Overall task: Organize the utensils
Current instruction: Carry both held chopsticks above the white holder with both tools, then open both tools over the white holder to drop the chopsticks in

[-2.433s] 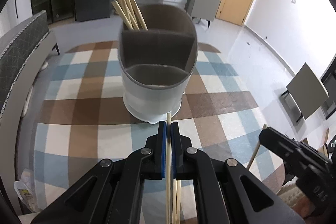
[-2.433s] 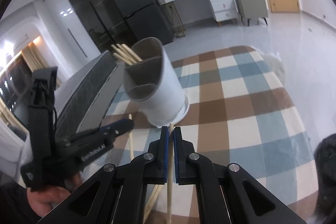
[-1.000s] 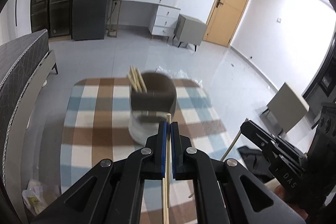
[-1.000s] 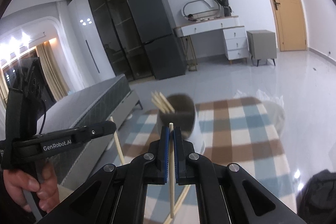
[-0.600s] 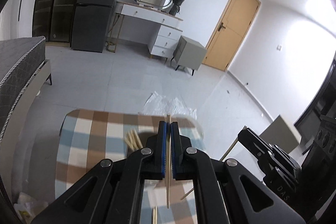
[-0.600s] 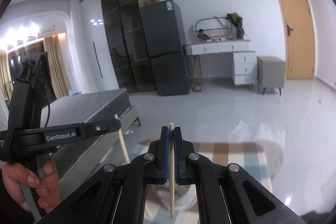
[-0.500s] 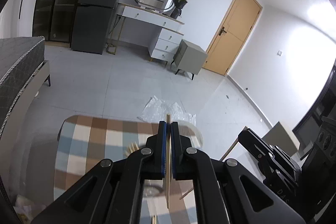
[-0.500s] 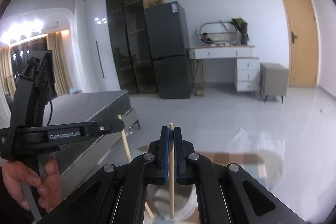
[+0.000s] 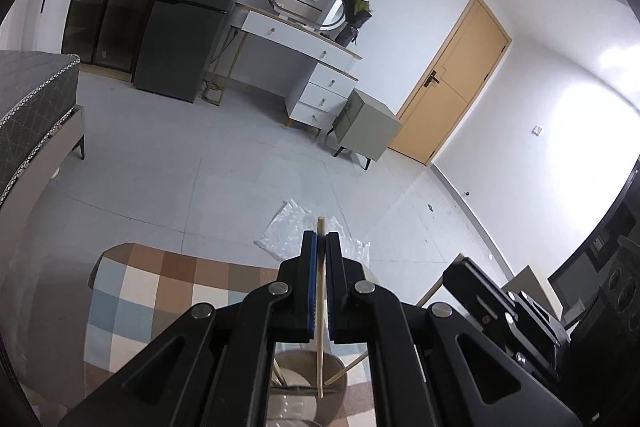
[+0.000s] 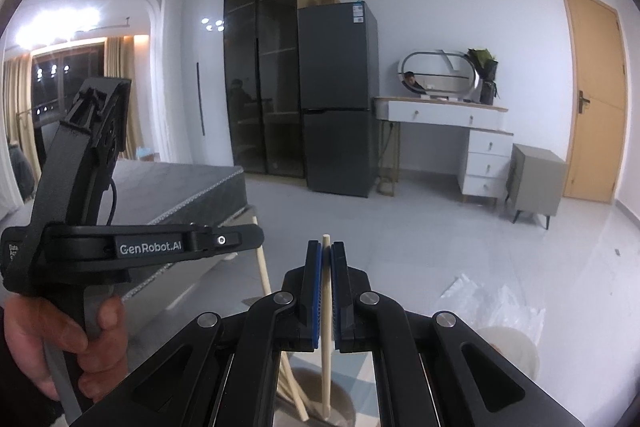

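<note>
In the left wrist view my left gripper [image 9: 320,237] is shut on a pale wooden chopstick [image 9: 319,347], which hangs down over the grey utensil holder [image 9: 304,367] seen between the gripper's arms. The right gripper [image 9: 452,269] shows at the right with its own chopstick [image 9: 434,291] slanting toward the holder. In the right wrist view my right gripper [image 10: 327,247] is shut on a chopstick [image 10: 326,367] whose lower end is over the holder [image 10: 344,401]. A hand [image 10: 60,343] holds the left gripper [image 10: 256,237] at the left. Other sticks [image 10: 286,375] stand in the holder.
The holder stands on a checkered cloth [image 9: 160,287]. Behind it lie a crumpled plastic sheet [image 9: 292,227] on the tiled floor, a grey bed [image 9: 32,107] at the left, a dark fridge [image 10: 336,99], a white dresser [image 10: 452,115], a nightstand [image 9: 366,125] and a door [image 9: 452,79].
Both grippers have swung up and over the holder, still shut on their chopsticks. The holder has slid from mid-view to the bottom edge, under the sticks' lower ends.
</note>
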